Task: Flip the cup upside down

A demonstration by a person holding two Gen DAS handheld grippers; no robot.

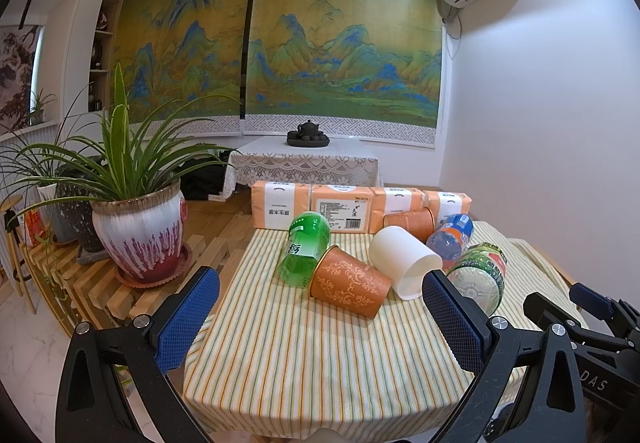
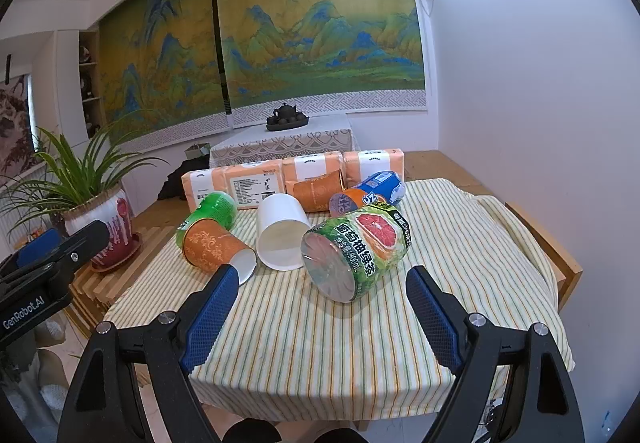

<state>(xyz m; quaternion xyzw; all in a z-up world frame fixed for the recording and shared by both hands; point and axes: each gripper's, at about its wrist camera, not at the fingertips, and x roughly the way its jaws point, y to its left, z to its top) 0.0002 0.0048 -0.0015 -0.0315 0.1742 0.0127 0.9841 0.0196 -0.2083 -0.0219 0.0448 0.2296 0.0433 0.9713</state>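
Blue-padded left tool [image 1: 320,307] | spread (empty) | facing orange cup [image 1: 349,282] | low

**Open cloth ahead of both claws, clutter beyond**

Bare striped tablecloth [image 1: 304,355] lies directly between and ahead of each claw's spread fingers. Past the left gripper [image 1: 320,313], the orange patterned cup [image 1: 348,285] lies nearest, green bottle [image 1: 306,249] touching behind it, white cup [image 1: 404,261] just right. The grapefruit-tea bottle [image 2: 356,251] blocks the right gripper [image 2: 322,297] straight ahead.

Landscape mural [image 1: 340,43] behind lace-draped table [image 1: 304,163]
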